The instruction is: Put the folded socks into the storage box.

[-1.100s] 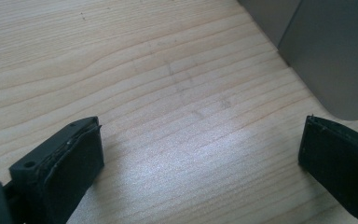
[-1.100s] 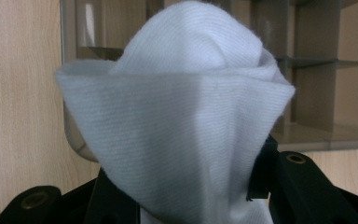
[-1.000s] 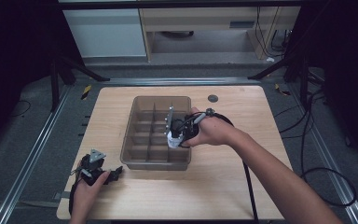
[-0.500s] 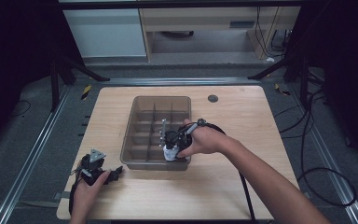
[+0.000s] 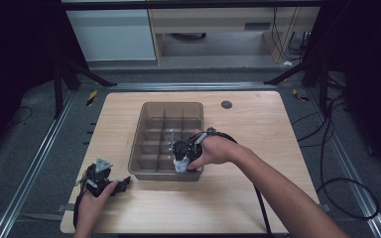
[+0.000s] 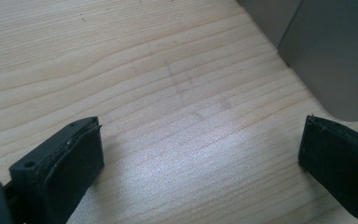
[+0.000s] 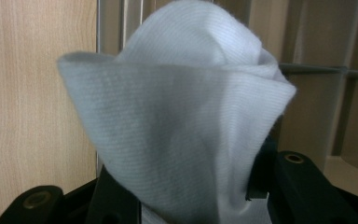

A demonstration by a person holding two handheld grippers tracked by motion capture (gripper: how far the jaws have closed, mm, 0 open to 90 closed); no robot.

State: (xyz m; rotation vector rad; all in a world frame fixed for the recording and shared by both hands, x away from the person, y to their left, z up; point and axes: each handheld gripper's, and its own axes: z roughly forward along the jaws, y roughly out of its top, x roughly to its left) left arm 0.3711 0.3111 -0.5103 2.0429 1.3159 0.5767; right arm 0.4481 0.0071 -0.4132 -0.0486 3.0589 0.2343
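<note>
My right tool (image 5: 182, 161) is clamped on a white cloth (image 7: 182, 121), held over the bin's (image 5: 151, 106) near-right compartment. My left tool (image 6: 200, 158) is released, jaws wide, resting on the surface (image 6: 158, 60). The right gripper view shows the cloth's knit texture; the high view shows its position.

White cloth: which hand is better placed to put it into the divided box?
Right. The right gripper already holds the white cloth over the divided box; the left gripper rests open on the table.
</note>
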